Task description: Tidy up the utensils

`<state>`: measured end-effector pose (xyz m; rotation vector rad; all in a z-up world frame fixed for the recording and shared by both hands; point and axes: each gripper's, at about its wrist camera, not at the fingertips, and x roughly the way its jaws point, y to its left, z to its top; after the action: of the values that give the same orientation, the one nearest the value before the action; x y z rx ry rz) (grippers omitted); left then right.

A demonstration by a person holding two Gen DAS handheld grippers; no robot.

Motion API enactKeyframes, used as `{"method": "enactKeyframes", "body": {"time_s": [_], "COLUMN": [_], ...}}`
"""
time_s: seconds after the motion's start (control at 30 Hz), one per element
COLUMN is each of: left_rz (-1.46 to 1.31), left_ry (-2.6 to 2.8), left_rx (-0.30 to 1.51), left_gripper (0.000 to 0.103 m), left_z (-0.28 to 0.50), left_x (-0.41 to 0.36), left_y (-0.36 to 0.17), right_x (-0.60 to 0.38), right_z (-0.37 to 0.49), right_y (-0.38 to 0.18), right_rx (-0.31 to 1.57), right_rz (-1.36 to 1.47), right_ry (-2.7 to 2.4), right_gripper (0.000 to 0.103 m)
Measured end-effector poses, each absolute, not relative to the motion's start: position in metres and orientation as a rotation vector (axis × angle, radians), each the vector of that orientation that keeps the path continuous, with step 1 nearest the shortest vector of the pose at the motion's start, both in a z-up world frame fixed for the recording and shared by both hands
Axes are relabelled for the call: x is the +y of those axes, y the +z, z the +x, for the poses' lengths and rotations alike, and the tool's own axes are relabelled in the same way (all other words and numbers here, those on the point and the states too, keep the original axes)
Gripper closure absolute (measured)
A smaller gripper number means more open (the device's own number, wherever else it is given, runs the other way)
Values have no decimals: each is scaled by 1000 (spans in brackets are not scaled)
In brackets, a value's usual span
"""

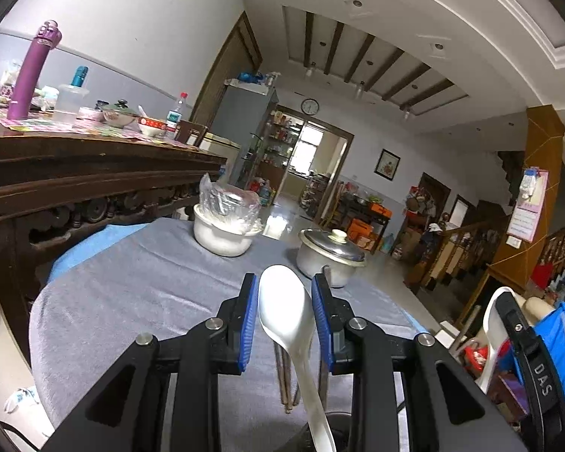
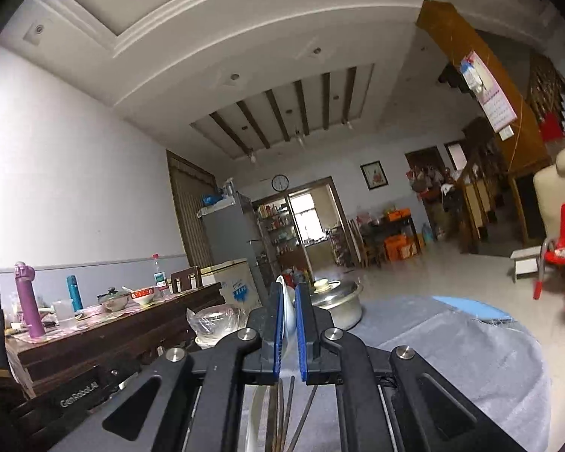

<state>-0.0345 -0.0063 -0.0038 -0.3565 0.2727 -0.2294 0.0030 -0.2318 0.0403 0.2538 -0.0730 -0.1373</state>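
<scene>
In the left wrist view a white ceramic spoon (image 1: 286, 312) stands between the blue pads of my left gripper (image 1: 285, 290), bowl end up, and the pads close on its sides. Brown chopsticks (image 1: 285, 380) lie on the grey cloth under it. In the right wrist view my right gripper (image 2: 290, 301) is shut on a white spoon (image 2: 289, 314) seen edge-on between its pads. Thin chopsticks (image 2: 286, 418) show below the jaws. The right gripper's black body shows at the left view's right edge.
A round table with a grey cloth (image 1: 132, 293) carries a white bowl with a plastic-wrapped bowl on top (image 1: 226, 226) and a lidded metal pot (image 1: 329, 256). A dark wooden table (image 1: 75, 173) with bottles and dishes stands to the left. A red chair (image 2: 561, 248) stands at the right.
</scene>
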Motion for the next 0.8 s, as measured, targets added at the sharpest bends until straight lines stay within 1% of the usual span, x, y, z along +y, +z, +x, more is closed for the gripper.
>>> {"method": "enactKeyframes", "body": {"time_s": [0.17,0.4,0.7,0.77,0.8], "left_rz": [-357,-329,-298,-296,-298], "left_ry": [-209,-213,-248,-263,-268], "left_rx": [285,288,307,304,304], "left_gripper": [73,73,73,72,69], "left_z": [-31,-24,-29,-30,-30], "left_x": [-6,-16,-22,-20,-19], "left_y": [-13,-23,-35,-33,-32], "right_x": [-222,-241,-248,-249,-247], "right_z": [3,4,4,3,4], "right_y": [32,27,28,27,27], "right_rx": [-78,-50,-49,-53,-54], "right_rz": [227,321,348,346,344], "right_ry": [-141,-115,-92,-86,-79], "right_gripper": [96,96,96,96,96]}}
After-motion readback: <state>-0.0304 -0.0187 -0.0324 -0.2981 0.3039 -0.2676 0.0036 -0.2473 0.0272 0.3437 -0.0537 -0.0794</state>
